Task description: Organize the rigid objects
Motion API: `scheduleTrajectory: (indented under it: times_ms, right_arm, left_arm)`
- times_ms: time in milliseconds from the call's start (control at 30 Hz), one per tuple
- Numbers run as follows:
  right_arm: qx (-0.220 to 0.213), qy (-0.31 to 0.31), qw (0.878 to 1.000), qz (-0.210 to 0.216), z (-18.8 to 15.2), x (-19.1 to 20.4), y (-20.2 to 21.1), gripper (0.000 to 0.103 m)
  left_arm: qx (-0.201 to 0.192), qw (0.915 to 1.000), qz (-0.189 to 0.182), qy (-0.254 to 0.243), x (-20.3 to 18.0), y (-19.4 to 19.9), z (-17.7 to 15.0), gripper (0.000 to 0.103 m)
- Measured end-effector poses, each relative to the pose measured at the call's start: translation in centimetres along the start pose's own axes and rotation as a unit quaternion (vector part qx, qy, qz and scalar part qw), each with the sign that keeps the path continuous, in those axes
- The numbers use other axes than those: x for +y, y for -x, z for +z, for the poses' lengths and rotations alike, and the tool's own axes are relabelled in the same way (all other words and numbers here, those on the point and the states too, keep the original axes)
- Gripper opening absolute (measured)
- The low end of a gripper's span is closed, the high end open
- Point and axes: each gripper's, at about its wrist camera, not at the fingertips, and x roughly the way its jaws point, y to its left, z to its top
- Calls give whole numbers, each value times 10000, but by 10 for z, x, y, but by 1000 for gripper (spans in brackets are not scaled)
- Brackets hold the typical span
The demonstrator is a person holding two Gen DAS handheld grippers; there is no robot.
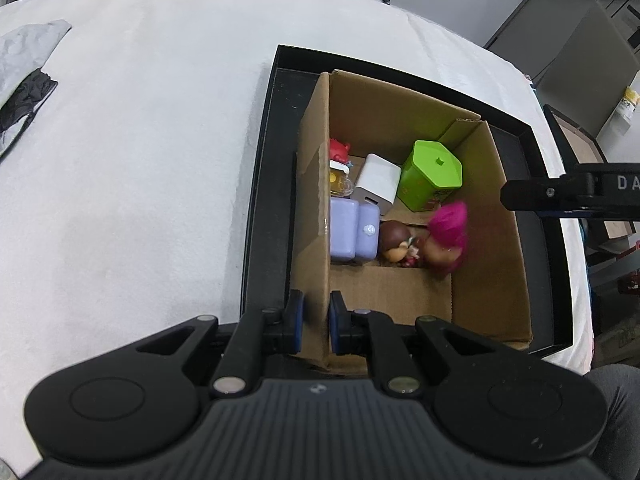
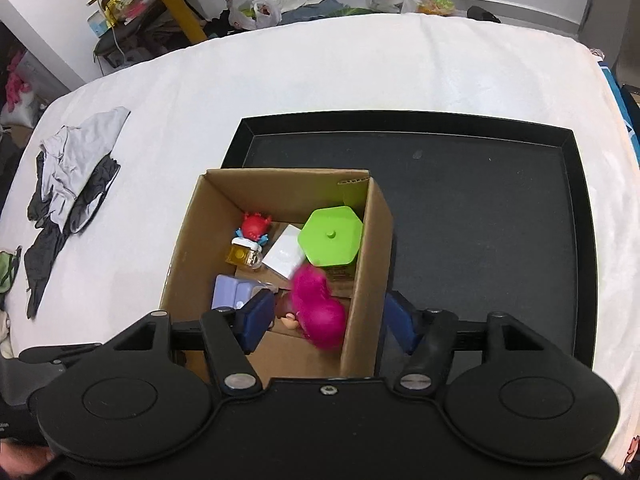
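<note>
Your left gripper (image 1: 316,322) clamps the cardboard box (image 1: 492,240) wall. Your right gripper (image 2: 326,322) stands open over that box, empty. Inside, the motion-blurred pink-haired doll (image 2: 318,310) half hides a brown-haired figure (image 1: 396,242).

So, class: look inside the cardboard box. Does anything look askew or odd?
Yes. The pink-haired doll is motion-blurred and tipped on its side by the box's right wall, seemingly still tumbling. The other toys look sharp and settled. The open right tool straddles that wall.

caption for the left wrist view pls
Left claw clamps the cardboard box wall while a pink-haired doll blurs among toys inside.
</note>
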Motion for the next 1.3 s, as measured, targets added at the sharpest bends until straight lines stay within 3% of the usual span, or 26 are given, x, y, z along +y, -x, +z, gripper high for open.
scheduleTrajectory:
  times_ms: [200,633,700,767,833,933,1100,1300]
  right_arm:
    - [-31,-57,10000,13,-3,-2,7,62]
    - [-78,-148,9998,88,-16,-12,24,78]
    - [-140,-202,9997,78,-19,-16,30,82]
    - [-210,-276,9994,60,-22,-21,35,85]
    - [-238,-333,9992,30,-26,-25,39,87]
    - [-319,-398,9987,-3,-32,-29,47,94]
    - [-425,-461,9980,30,-41,-33,60,101]
    - [-610,-491,9969,72,-53,-35,81,103]
  left_arm:
    - [-6,10000,5,2,0,1,0,12]
    - [67,9999,12,139,2,10,0,17]
    - [153,9997,-12,198,4,11,3,22]
    - [160,9996,14,240,4,15,2,38]
    - [151,9996,126,189,1,20,1,48]
    - [133,9996,-32,232,-3,30,0,56]
    - [-42,9999,32,146,-15,54,-2,68]
    - [-202,9997,106,-44,-33,82,-9,80]
